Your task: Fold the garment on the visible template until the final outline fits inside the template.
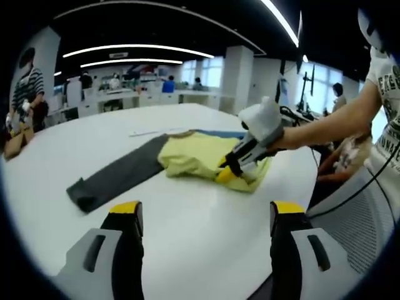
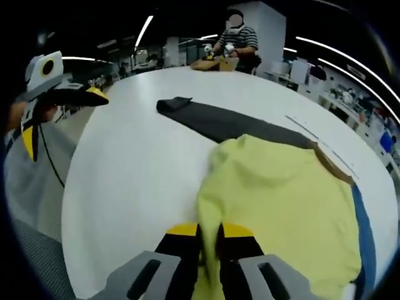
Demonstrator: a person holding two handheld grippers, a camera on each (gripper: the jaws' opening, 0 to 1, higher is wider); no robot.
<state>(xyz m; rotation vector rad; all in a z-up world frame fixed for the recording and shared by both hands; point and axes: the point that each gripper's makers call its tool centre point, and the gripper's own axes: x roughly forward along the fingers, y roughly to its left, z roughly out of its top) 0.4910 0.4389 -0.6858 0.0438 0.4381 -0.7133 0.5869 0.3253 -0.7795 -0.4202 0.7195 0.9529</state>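
A yellow garment [image 1: 197,155] lies bunched on the white table [image 1: 187,244], over a blue template [image 1: 226,134] whose edge shows behind it. A dark grey strip of cloth [image 1: 119,177] reaches out to the left from under it. My right gripper [image 1: 229,169], held by a gloved hand, is shut on the garment's near edge. In the right gripper view the yellow garment [image 2: 281,200] runs down between the shut jaws of that gripper [image 2: 210,232]. My left gripper [image 1: 206,211] hovers open over bare table, short of the cloth; the right gripper view shows this left gripper [image 2: 61,117] at upper left.
The blue template [image 2: 367,231] and a brown strip [image 2: 334,166] border the garment's far side. The grey strip [image 2: 231,125] ends near the table's middle. A person in a striped shirt [image 2: 236,39] works at the far edge. The table's rim [image 2: 69,187] curves close by.
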